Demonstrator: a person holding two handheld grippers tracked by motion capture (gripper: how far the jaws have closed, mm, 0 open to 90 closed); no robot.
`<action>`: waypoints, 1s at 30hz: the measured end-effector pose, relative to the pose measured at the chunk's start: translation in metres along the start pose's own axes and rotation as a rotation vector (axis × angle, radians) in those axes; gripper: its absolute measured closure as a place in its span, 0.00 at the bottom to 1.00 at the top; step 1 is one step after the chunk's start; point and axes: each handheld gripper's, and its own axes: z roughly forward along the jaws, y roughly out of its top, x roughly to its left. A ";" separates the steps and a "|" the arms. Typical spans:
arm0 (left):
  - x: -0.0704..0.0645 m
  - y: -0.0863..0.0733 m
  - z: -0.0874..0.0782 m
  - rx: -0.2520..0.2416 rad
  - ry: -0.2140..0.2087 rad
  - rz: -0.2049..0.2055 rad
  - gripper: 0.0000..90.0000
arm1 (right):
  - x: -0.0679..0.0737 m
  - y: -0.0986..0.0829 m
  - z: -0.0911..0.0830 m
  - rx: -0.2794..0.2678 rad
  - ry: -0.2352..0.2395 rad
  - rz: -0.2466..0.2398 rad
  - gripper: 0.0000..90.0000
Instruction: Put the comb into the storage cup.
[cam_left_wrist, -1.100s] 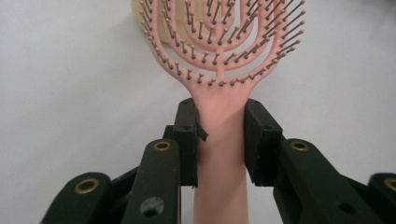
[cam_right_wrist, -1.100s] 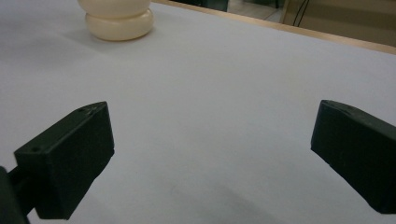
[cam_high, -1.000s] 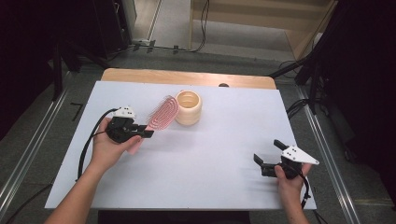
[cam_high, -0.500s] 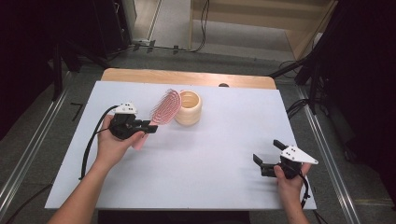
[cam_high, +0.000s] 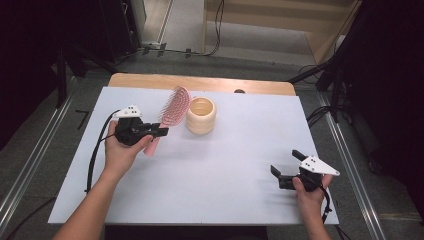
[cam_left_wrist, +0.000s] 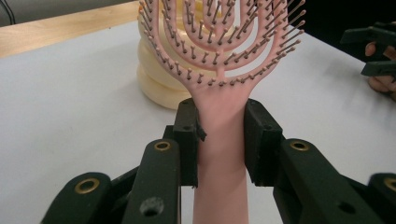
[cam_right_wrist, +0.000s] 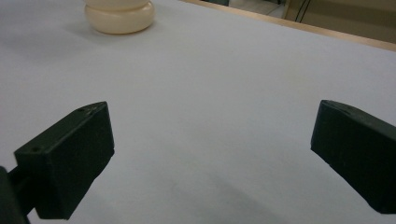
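A pink vented hairbrush (cam_high: 172, 112) is lifted off the white table (cam_high: 230, 165), bristle head raised toward the back. My left gripper (cam_high: 159, 132) is shut on its handle; in the left gripper view both jaws press the pink hairbrush handle (cam_left_wrist: 219, 130) from either side. Just right of the brush head stands a cream ribbed cup (cam_high: 201, 115), seen behind the bristles as the cream cup (cam_left_wrist: 156, 79). At the front right my right gripper (cam_high: 285, 170) is open and holds nothing; between its wide-apart jaws lies bare table, with the cup (cam_right_wrist: 120, 14) far off.
A wooden board edge (cam_high: 200, 82) runs along the table's far side. Metal rails (cam_high: 30, 165) flank the table on the floor. A black cable (cam_high: 97, 150) trails from the left gripper across the table's left part.
The left gripper has lifted the hairbrush and swung its head upward and toward the back. The right gripper has stayed where it was.
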 end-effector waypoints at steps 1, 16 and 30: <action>0.000 0.001 0.000 -0.006 0.000 0.002 0.78 | 0.000 0.000 0.000 0.000 -0.002 -0.002 0.00; 0.002 0.012 0.006 -0.082 -0.010 -0.013 0.78 | 0.000 0.000 0.000 -0.002 0.000 0.001 0.00; -0.004 0.014 0.011 -0.158 0.001 0.011 0.78 | 0.002 0.002 -0.004 -0.018 0.010 -0.020 0.00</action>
